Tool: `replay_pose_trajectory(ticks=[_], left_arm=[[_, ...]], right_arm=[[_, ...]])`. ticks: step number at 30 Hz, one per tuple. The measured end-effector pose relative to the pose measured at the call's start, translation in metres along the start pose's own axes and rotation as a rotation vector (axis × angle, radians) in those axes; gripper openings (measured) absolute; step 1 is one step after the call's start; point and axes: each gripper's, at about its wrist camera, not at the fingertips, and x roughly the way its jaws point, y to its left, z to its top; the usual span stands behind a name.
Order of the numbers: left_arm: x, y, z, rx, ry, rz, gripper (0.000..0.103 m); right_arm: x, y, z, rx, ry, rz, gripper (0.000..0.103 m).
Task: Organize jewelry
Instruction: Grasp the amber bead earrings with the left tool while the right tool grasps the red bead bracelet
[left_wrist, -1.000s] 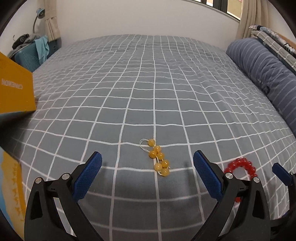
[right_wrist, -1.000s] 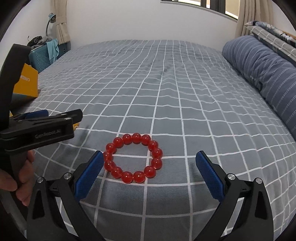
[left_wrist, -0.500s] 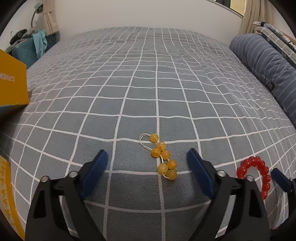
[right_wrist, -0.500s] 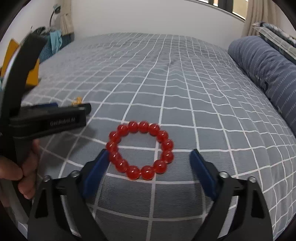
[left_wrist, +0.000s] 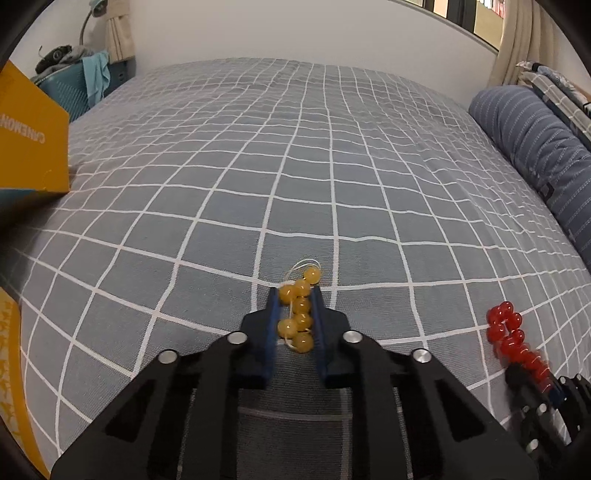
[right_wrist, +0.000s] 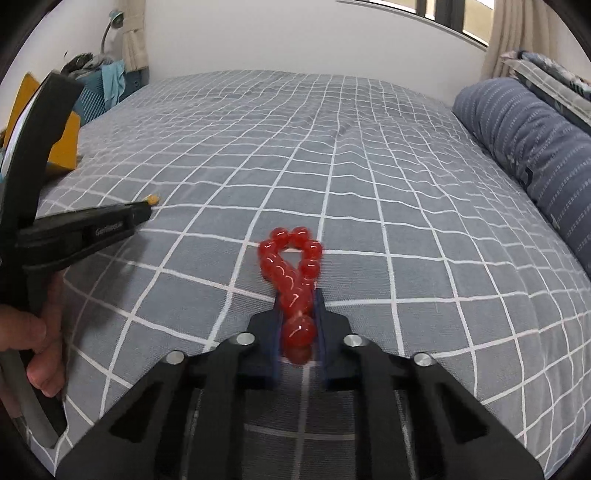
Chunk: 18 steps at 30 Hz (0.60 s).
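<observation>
My left gripper (left_wrist: 295, 295) is shut on a strand of yellow beads (left_wrist: 298, 309) on white string, low over the grey checked bedspread (left_wrist: 295, 166). My right gripper (right_wrist: 297, 295) is shut on a red bead bracelet (right_wrist: 291, 266), squeezed into a long loop that sticks out past the fingertips. In the left wrist view the red bracelet (left_wrist: 511, 338) and the right gripper show at the lower right. In the right wrist view the left gripper (right_wrist: 147, 208) shows at the left, held by a hand, with a yellow bead (right_wrist: 152, 199) at its tip.
A yellow cardboard box (left_wrist: 29, 147) stands at the left edge of the bed. A blue striped bolster pillow (left_wrist: 539, 155) lies along the right side. A teal basket with clothes (left_wrist: 81, 88) sits beyond the bed's far left corner.
Both grippers moved forward and closed: the left one on the yellow beads, the right one on the red bracelet, which went from a round ring to a squeezed loop.
</observation>
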Motion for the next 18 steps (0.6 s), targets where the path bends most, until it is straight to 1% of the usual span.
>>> replay_pose_trajectory(ticks=[3,11,15,18], left_arm=[[-0.001,-0.002,-0.001,0.01,-0.007,0.008,0.01],[-0.007,0.002,-0.002,-0.01,-0.018,-0.014,0.009],[-0.017,0.005,-0.006,-0.008,0.0,-0.018,0.009],[-0.03,0.005,-0.012,0.001,0.023,-0.035,0.009]], right_arm=[[-0.001,-0.001,-0.001,0.004,-0.004,0.001,0.013],[-0.004,-0.002,-0.002,0.009,-0.015,0.001,0.013],[-0.013,-0.008,0.0,0.035,-0.032,-0.002,0.013],[-0.017,-0.011,0.002,0.053,-0.021,0.012,0.013]])
